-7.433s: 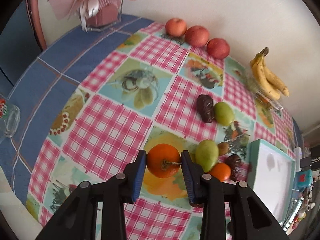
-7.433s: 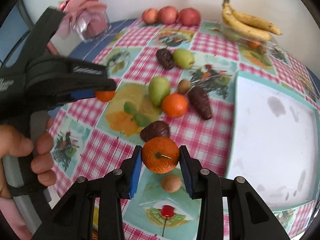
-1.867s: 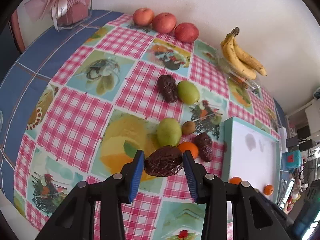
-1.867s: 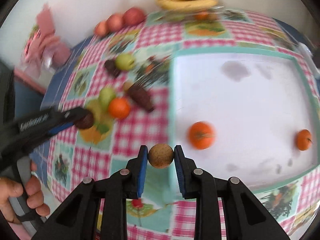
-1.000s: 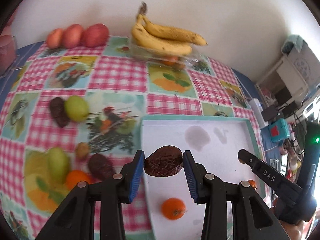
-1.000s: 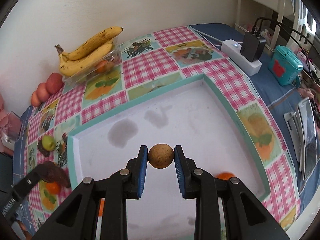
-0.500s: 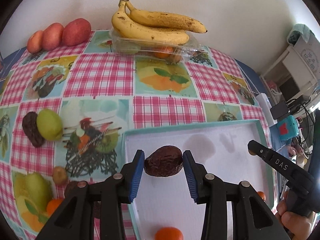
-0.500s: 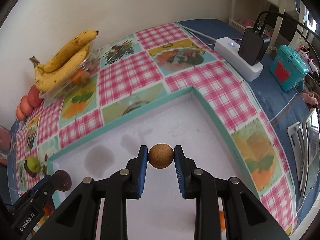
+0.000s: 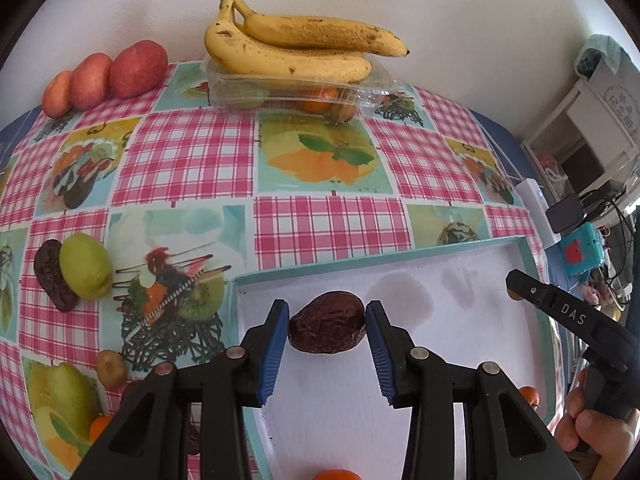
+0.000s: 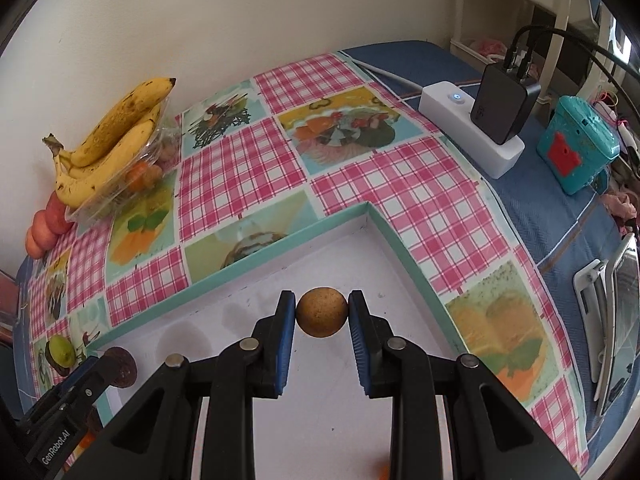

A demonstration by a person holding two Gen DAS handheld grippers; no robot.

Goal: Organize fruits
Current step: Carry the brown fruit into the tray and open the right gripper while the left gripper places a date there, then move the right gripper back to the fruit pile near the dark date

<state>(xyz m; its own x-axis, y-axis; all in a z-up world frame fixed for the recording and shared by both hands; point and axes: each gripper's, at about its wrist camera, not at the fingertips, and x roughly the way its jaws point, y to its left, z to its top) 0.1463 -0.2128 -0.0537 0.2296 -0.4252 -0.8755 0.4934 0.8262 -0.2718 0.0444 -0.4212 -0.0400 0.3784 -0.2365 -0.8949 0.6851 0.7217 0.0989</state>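
Note:
My left gripper (image 9: 327, 330) is shut on a dark brown wrinkled fruit (image 9: 327, 328) and holds it over the near-left part of the white tray with a teal rim (image 9: 360, 259). My right gripper (image 10: 322, 317) is shut on a small round brown fruit (image 10: 322, 311) over the tray's far corner (image 10: 366, 206). The right gripper also shows in the left wrist view (image 9: 516, 286) at the tray's right side. Two oranges (image 9: 336, 474) (image 9: 529, 395) lie in the tray. A green fruit (image 9: 85, 265), a dark fruit (image 9: 50, 274) and a small brown fruit (image 9: 111, 368) lie on the checked cloth to the left.
Bananas (image 9: 288, 46) rest on a clear plastic box (image 9: 296, 94) by the wall, with three red apples (image 9: 106, 76) to their left. A white power strip with a black charger (image 10: 476, 132), a teal box (image 10: 576, 148) and a tablet stand (image 10: 608, 300) sit to the right.
Both grippers, each still holding its fruit, have moved from the loose fruit on the cloth to above the tray; over the last half second both edged further toward the tray's far side.

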